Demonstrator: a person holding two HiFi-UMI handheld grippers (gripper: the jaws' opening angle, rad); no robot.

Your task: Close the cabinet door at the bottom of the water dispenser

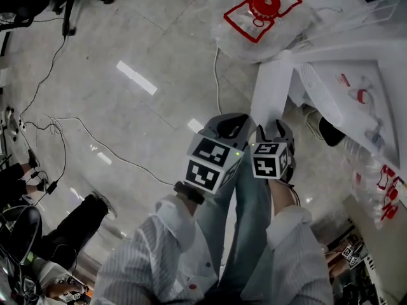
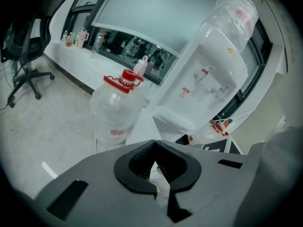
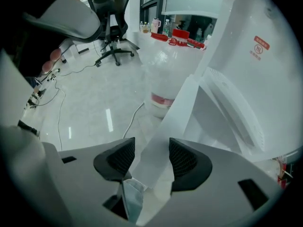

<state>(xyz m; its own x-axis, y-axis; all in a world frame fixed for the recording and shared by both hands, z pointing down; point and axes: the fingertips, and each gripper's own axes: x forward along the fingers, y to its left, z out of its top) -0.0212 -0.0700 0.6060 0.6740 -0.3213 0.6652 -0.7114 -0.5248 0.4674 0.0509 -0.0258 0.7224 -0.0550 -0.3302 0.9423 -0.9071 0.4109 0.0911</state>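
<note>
The white water dispenser stands at the right, with its white cabinet door swung out toward me. In the right gripper view the door's free edge runs between the jaws of my right gripper. The jaws stand open; a gap shows at the left pad. In the head view the right gripper sits at the door's lower end and the left gripper is just to its left. My left gripper is shut, nothing gripped, and faces the dispenser.
A large clear water bottle with a red cap stands on the floor beside the door. Cables trail over the tiled floor at left. An office chair stands farther off. Plastic-wrapped goods lie at the right.
</note>
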